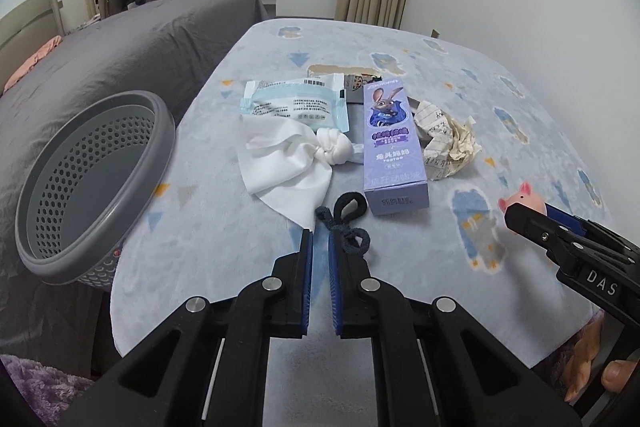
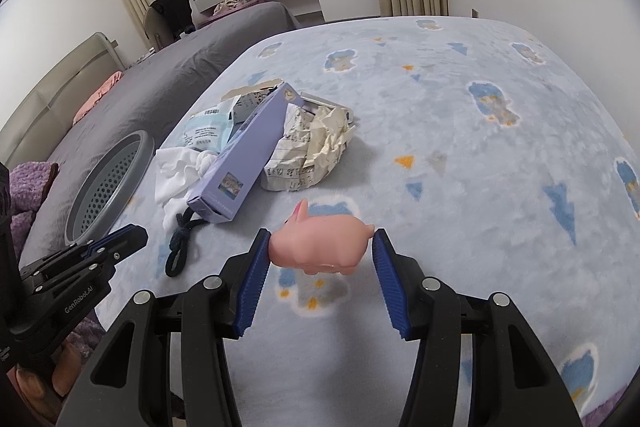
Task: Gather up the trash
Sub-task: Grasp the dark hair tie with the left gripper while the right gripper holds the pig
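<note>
A pile of trash lies on the blue patterned table cover [image 1: 400,59]: a white tissue [image 1: 280,163], a pale blue wipes packet [image 1: 296,103], a purple carton [image 1: 390,147] with a rabbit picture, and crumpled paper [image 1: 444,139]. A dark hair tie [image 1: 348,227] lies just ahead of my left gripper [image 1: 319,237], whose jaws stand nearly closed with a narrow empty gap. My right gripper [image 2: 320,239] is shut on a pink toy pig [image 2: 320,247], its pads touching both ends, just above the table. The pig [image 1: 520,197] also shows in the left wrist view.
A grey perforated basket [image 1: 92,187] stands tilted at the table's left edge, against a bed with a grey cover [image 1: 120,47]. A torn box [image 1: 340,75] lies behind the pile. White walls and curtains stand beyond the table.
</note>
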`<action>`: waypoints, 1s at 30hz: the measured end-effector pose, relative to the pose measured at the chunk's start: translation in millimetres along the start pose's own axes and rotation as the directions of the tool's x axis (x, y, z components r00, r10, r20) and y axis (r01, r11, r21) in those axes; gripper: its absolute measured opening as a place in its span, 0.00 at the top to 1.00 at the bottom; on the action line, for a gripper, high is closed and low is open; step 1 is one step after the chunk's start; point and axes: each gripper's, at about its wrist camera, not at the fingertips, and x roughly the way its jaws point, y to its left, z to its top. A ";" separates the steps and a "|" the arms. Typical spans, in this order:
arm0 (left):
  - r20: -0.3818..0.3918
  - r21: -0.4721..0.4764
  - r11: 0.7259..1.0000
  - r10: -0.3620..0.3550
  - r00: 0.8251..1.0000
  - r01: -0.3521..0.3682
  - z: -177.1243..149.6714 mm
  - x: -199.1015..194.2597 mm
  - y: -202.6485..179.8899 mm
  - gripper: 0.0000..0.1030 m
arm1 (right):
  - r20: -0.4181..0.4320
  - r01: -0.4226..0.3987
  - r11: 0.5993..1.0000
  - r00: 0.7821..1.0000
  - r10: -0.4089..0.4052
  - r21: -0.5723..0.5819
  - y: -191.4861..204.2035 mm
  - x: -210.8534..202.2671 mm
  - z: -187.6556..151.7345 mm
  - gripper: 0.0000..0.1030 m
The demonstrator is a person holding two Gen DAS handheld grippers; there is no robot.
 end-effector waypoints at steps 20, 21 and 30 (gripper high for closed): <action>-0.028 0.032 0.999 -0.001 1.000 0.002 -1.4 8.2 -13.0 0.71 | -0.004 -0.009 1.000 1.000 0.009 0.022 -9.0 3.4 -1.0 0.51; -0.033 0.036 0.999 0.001 0.999 0.000 -1.7 10.5 -14.9 0.71 | -0.004 -0.011 1.000 1.000 0.011 0.025 -10.3 3.5 -1.2 0.51; -0.066 0.055 0.998 0.016 0.998 -0.013 -1.1 27.9 -26.2 0.71 | -0.007 -0.026 0.999 1.000 0.026 0.046 -18.7 5.4 -1.5 0.51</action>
